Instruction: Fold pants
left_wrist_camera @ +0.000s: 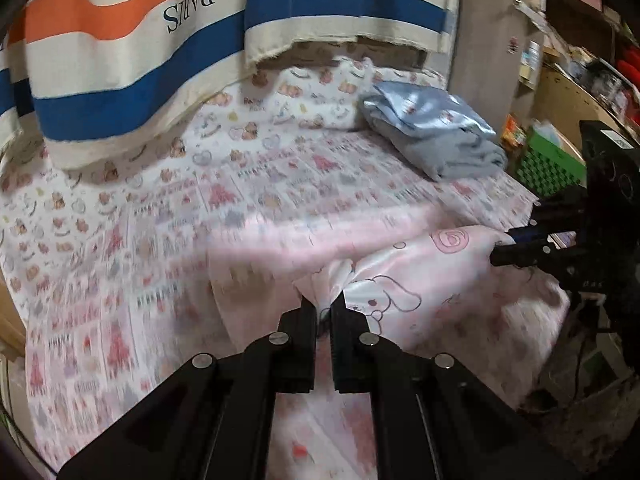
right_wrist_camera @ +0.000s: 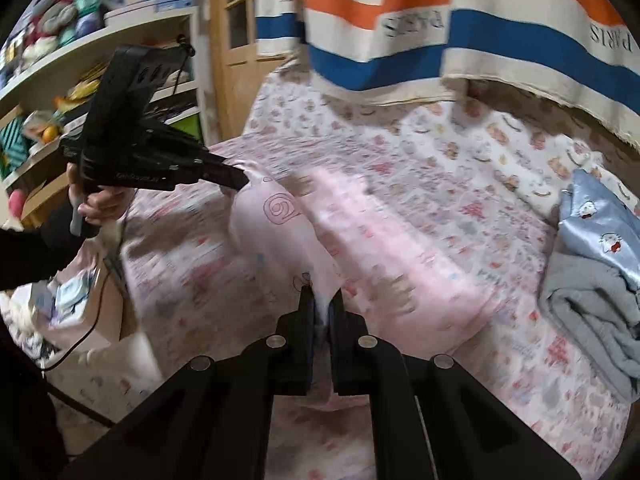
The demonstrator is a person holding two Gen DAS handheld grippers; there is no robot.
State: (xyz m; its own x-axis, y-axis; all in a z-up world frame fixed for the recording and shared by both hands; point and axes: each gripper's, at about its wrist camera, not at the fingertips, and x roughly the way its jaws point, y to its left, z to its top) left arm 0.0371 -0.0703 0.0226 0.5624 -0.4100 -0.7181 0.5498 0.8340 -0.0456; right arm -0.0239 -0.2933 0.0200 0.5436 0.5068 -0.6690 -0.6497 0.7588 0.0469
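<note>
Holding pink pants (left_wrist_camera: pixel 404 280) between both grippers: left gripper (left_wrist_camera: pixel 323 300) is clamped on a bunched pinch of the pink fabric, right gripper (right_wrist_camera: pixel 322 295) likewise clamped on another pinch of the same fabric. In the left wrist view the right gripper comes in from the right edge, tips closed on the cloth beside a spiral print. In the right wrist view the left gripper comes in from the left, a hand (right_wrist_camera: pixel 102 202) on its handle, tips closed on the cloth by the same spiral. Pants are printed with a cartoon rabbit and drape from the two pinch points onto the bed (left_wrist_camera: pixel 168 216), near its front edge. Bed sheet is a pink-white pattern; much is motion-blurred. Folded light blue clothes (left_wrist_camera: pixel 436 136) sit toward the bed's far right corner. Striped orange-blue-cream cloth (left_wrist_camera: pixel 132 52) marked PARIS hangs over the far edge. Shelves (right_wrist_camera: pixel 92 52) with boxes stand beyond the bed.
</note>
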